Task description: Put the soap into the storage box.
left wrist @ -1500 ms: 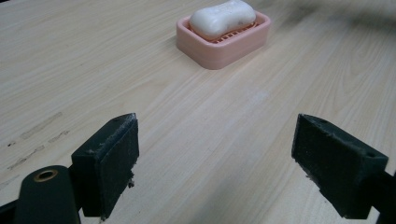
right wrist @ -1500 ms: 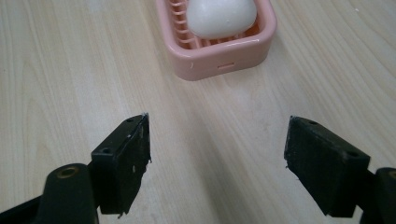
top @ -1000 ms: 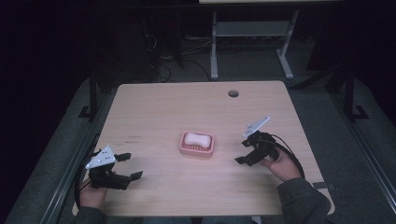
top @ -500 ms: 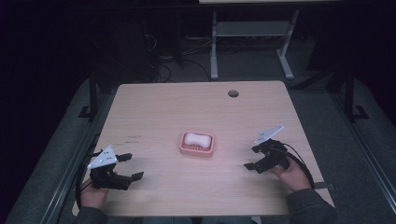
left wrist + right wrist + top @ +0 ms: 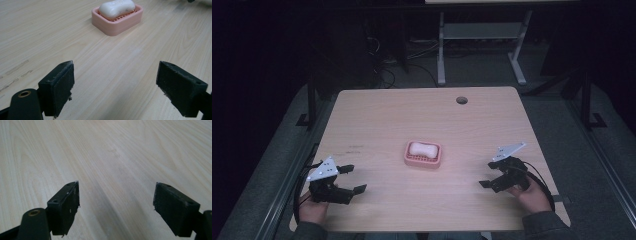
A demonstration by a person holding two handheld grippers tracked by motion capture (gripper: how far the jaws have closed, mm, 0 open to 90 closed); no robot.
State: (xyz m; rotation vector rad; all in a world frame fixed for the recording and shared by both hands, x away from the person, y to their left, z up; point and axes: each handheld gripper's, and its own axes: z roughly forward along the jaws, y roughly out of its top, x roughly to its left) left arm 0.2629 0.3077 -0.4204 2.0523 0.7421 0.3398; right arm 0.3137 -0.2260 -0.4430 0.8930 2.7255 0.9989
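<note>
The pink soap dish is sitting at the middle of the wooden table, holding one white bar of soap that is lying flat on its slatted floor, nothing else inside. The left gripper is resting near the table's near-left corner with jaws spread wide, empty. The right gripper is sitting near the near-right corner, jaws likewise apart, empty. Both are well apart from the dish. Judgement: any approach should be coming in level, jaws straddling the soap's narrow waist, not the dish rim.
</note>
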